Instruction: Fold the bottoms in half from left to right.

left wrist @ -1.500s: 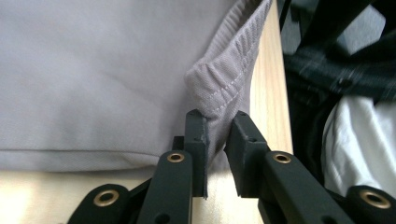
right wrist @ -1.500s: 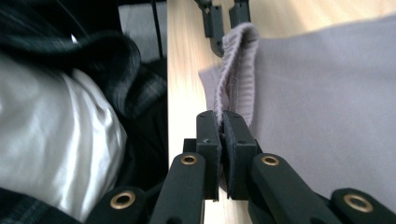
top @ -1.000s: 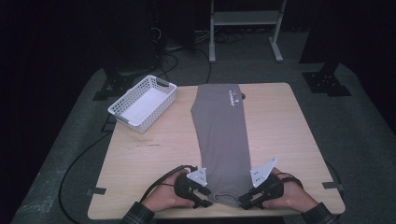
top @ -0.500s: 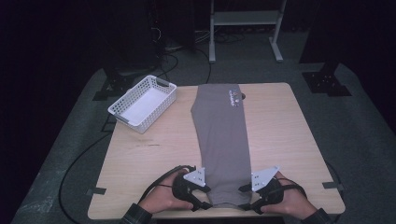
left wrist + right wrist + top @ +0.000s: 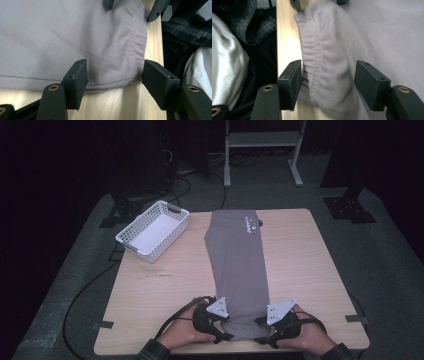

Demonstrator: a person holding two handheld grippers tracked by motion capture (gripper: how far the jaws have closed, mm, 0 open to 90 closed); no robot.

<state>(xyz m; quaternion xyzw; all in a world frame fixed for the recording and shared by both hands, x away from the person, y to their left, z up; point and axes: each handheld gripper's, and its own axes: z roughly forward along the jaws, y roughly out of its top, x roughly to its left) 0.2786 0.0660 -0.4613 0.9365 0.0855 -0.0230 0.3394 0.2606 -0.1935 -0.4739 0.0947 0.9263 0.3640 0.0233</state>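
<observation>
Trousers, grey and folded long, lie flat; we hold our left gripper and right gripper at their waistband, jaws just opening, unclamped.

The pants I'm working on are grey, folded lengthwise into one long narrow strip. They lie flat down the middle of the table, running from the far edge toward me, with a small coloured logo near the far end. The waistband is the near end, right at the table's near edge, gathered and ribbed with rows of stitching. It is a bit rumpled and bunched there, while the rest of the cloth lies smooth. A hemmed fold runs along its left near corner, resting on the bare wood.
</observation>
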